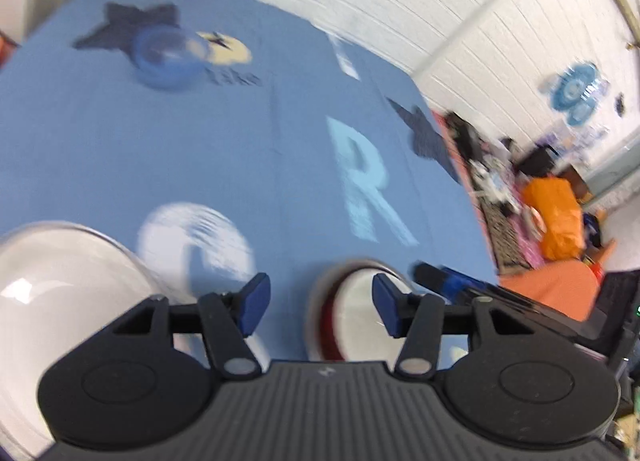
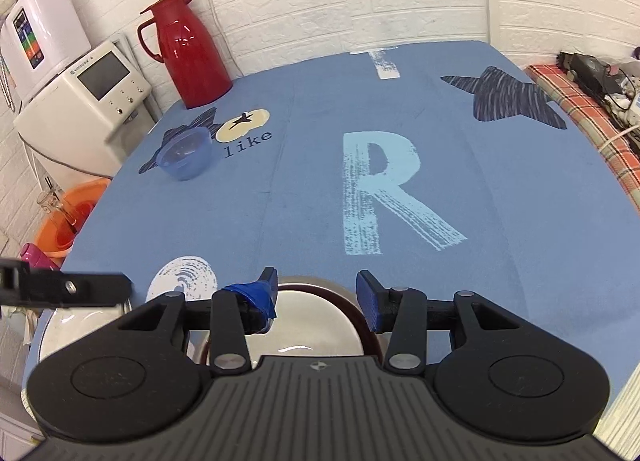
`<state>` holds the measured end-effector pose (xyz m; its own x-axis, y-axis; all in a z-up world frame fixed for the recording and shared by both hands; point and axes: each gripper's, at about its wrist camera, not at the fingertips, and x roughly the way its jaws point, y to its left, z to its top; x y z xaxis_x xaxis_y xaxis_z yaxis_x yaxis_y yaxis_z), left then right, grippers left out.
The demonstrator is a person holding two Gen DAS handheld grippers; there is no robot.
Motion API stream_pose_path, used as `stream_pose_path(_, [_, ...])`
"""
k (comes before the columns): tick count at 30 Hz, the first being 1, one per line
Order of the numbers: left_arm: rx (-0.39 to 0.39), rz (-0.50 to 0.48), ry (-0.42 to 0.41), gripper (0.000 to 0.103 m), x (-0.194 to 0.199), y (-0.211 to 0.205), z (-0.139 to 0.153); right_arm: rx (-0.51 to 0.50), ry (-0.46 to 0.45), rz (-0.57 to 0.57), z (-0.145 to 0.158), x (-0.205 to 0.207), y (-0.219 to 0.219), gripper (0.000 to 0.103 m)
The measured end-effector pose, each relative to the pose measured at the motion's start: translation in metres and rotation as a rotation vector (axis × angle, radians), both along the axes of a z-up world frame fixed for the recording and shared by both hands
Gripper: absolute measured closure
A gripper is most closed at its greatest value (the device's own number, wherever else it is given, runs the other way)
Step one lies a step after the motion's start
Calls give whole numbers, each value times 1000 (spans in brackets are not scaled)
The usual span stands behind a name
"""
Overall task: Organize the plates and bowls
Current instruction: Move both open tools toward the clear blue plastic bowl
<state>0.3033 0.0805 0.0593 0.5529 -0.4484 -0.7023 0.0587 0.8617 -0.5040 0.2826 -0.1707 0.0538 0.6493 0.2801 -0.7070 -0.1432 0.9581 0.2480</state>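
Both tongs, left [image 1: 320, 303] and right [image 2: 316, 297], gaped empty over the red-rimmed white bowl [image 2: 316, 325]; best pinch its rim squarely.

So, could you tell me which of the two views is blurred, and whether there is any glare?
Left wrist view: motion-smeared throughout, the blue bowl and printed R streaked. Right wrist view: sharp, with glare spots on the red jug and the white plate; fisheye bending in both.
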Motion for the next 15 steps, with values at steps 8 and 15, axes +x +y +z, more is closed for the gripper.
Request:
stream_pose_path(8, [94, 196, 26, 49, 40, 117, -20, 18, 51, 81, -2, 55, 57, 74])
stream_pose_path(15, [-1, 255, 36, 49, 122, 156, -27, 68, 101, 125, -9, 150, 133, 74])
